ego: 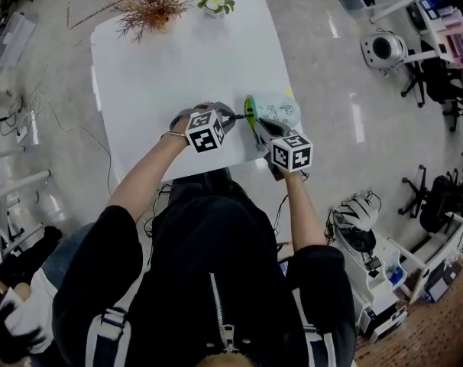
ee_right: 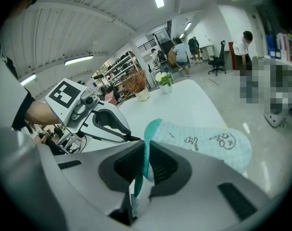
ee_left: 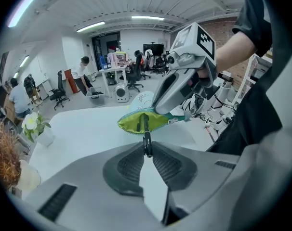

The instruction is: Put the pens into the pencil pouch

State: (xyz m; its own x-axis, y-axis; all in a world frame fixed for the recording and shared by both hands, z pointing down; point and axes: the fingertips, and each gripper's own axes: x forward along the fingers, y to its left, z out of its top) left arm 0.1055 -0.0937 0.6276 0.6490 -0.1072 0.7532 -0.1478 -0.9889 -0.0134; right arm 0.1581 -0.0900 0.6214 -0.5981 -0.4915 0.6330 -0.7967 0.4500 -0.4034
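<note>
Dark slim pen (ee_left: 147,134) clamped at its rear end between the fingers (ee_left: 129,165) of the left gripper (ee_left: 147,152), which are nearly closed on the barrel. Long axis straight out ahead of those fingers, front end inside the mouth of the pencil pouch (ee_left: 136,121). Pouch just ahead of the left fingers, mouth gaping toward them, lime-green lining showing.

Right gripper (ee_right: 145,163) fingers (ee_right: 163,165) pinched tight on the pouch's teal zipper edge, lifting the mouth. Pouch body stretches away ahead and to the right of those fingers, lying on the white table (ego: 186,60).

Pouch outside: pale mint soft fabric, flat, rounded far end, small black doodle prints. Lettering too small to read.

Finger pads dark and ribbed, set in smooth grey shells. Cube (ego: 207,132) with black-and-white square markers on each gripper.

Well beyond the pouch, at the far table edge: rust-brown dried plant (ego: 149,2) and small white flowers (ego: 215,1).
</note>
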